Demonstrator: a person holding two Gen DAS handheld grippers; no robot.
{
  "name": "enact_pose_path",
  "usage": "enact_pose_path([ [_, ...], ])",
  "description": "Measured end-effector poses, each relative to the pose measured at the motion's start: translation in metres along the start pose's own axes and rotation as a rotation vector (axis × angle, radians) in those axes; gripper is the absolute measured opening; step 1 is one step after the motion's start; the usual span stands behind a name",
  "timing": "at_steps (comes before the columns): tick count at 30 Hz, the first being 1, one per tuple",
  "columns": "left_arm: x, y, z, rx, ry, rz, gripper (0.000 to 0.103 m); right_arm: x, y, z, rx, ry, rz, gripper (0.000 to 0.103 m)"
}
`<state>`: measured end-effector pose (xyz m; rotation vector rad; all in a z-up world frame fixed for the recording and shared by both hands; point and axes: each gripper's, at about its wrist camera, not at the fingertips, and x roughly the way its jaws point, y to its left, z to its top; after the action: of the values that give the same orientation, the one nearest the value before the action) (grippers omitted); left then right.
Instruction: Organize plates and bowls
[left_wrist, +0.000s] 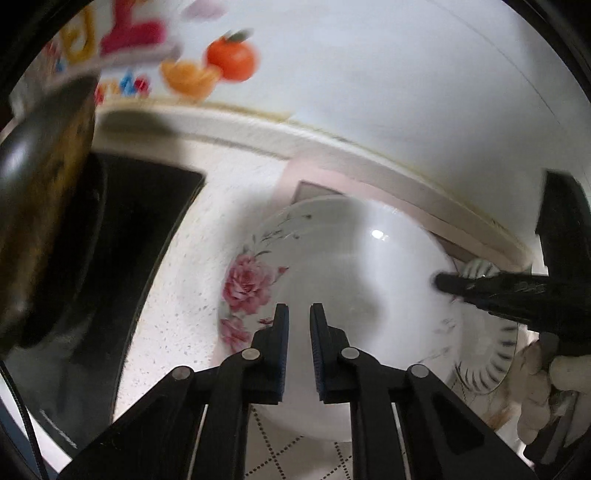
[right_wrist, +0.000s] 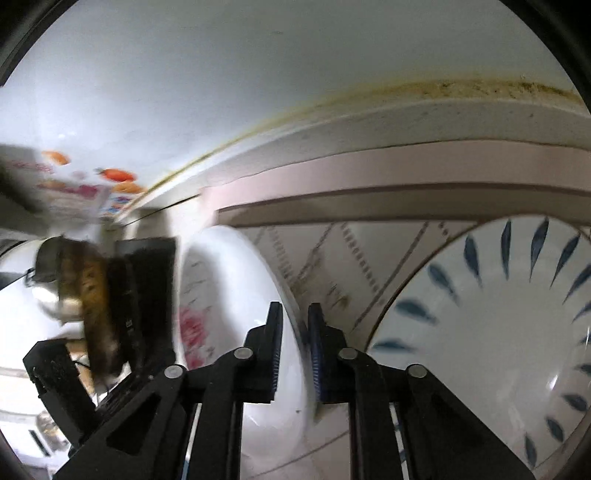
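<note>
A white bowl with pink roses (left_wrist: 332, 280) sits between both tools, above a patterned mat (left_wrist: 280, 454). My left gripper (left_wrist: 299, 310) reaches over its near rim beside the roses, pads narrow on the rim. In the right wrist view the same bowl (right_wrist: 229, 295) is seen edge-on, and its rim runs between the pads of my right gripper (right_wrist: 295, 310), which is shut on it. That right gripper (left_wrist: 439, 282) also shows at the bowl's far right edge. A plate with blue leaf marks (right_wrist: 498, 332) lies to the right, partly under the bowl (left_wrist: 487, 369).
A dark wok (left_wrist: 37, 221) stands on a black hob (left_wrist: 140, 229) close on the left. The speckled counter (left_wrist: 177, 295) ends at a white wall with a fruit sticker (left_wrist: 231, 55). A gloved hand (left_wrist: 543, 376) holds the right tool.
</note>
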<state>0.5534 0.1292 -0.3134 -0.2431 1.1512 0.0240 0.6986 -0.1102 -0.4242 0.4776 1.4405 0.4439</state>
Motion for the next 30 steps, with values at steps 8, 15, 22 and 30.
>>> enact_pose_path([
  [8,0.004,0.032,-0.011,-0.136,0.04,0.04,0.018,0.008,-0.016,-0.012,0.003,0.044,-0.028,0.008],
  [15,0.04,0.067,-0.007,-0.22,0.109,0.066,0.02,0.011,-0.012,0.001,-0.04,0.105,-0.042,0.009],
  [22,0.064,0.066,-0.002,-0.223,0.139,-0.028,0.018,0.029,-0.009,0.011,-0.036,0.127,-0.036,0.013],
  [30,0.049,0.05,-0.007,-0.181,0.1,0.005,0.018,0.027,-0.012,0.008,-0.032,0.111,-0.03,0.013],
])
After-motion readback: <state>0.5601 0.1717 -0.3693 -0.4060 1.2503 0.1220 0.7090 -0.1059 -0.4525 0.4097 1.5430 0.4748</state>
